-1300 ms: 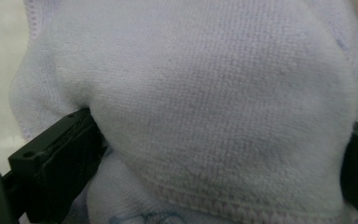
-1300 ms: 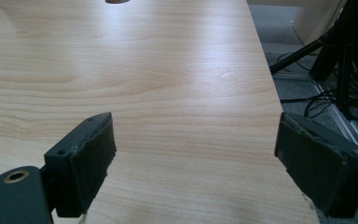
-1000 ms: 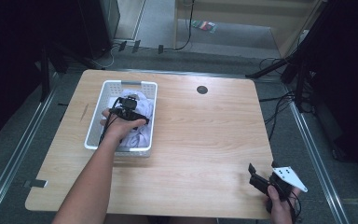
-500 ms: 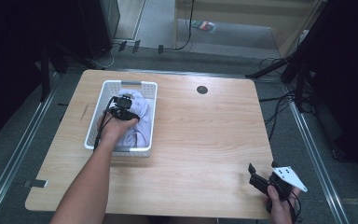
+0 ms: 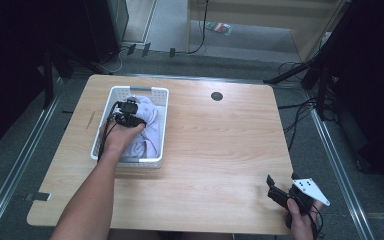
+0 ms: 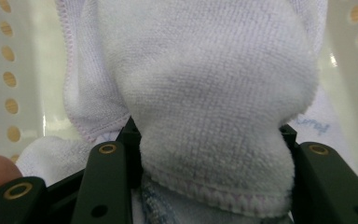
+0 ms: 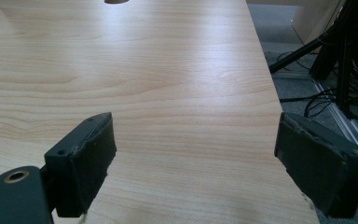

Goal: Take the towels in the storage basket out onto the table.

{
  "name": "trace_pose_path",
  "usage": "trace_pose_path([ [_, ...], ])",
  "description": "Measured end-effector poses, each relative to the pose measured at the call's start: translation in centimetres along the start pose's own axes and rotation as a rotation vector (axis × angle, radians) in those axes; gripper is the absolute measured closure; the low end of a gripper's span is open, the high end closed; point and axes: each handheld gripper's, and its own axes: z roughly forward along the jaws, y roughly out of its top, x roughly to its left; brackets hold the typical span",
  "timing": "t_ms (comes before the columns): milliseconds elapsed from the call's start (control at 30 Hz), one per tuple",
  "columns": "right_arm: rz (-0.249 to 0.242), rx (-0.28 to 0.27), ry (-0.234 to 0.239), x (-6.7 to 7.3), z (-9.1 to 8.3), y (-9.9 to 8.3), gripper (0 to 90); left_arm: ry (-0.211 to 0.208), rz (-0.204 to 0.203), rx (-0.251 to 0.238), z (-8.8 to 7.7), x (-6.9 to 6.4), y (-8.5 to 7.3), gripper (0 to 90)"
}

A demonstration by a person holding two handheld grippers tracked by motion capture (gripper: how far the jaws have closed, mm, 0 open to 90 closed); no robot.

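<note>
Since the earlier frame we are seeing our left gripper (image 5: 128, 114) closing its jaws, which were spread a second ago and are now clenching a thick fold of the white towel (image 6: 214, 107), while the hand has shifted only a little inside the white basket (image 5: 163, 120). We are finding the towel lying bunched in that basket at the table's (image 5: 220, 165) left side, its perforated walls crowding close on both sides of the grip, with the black grommet (image 5: 216, 96) sitting well apart toward the far edge. We are holding our right gripper (image 7: 193, 158) at the near right corner, its jaws released and spread wide over bare wood, close beside the table's edge and the cables (image 7: 321, 100) on the floor beyond.
</note>
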Motion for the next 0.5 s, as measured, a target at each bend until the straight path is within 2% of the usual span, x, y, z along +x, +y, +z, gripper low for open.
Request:
trace_pose_path([
  [67,0.0,0.001,0.0,0.0,0.0,0.0,12.6,-0.023,-0.028,0.02,-0.6,0.3,0.3,50.5],
  [133,-0.002,0.0,0.0,0.0,0.0,0.0,12.6,-0.003,-0.016,0.003,-1.1,0.3,0.4,50.4],
  [267,-0.001,0.0,-0.001,0.0,0.0,0.0,12.6,-0.007,0.003,-0.017,-2.7,0.6,1.0,50.0],
  [433,-0.005,0.001,-0.003,0.0,0.0,0.0,12.6,0.008,0.008,-0.047,-4.7,0.7,1.7,49.7],
  [500,-0.005,0.002,-0.003,0.0,0.0,0.0,12.6,-0.003,0.003,-0.053,-5.6,0.8,2.1,49.7],
])
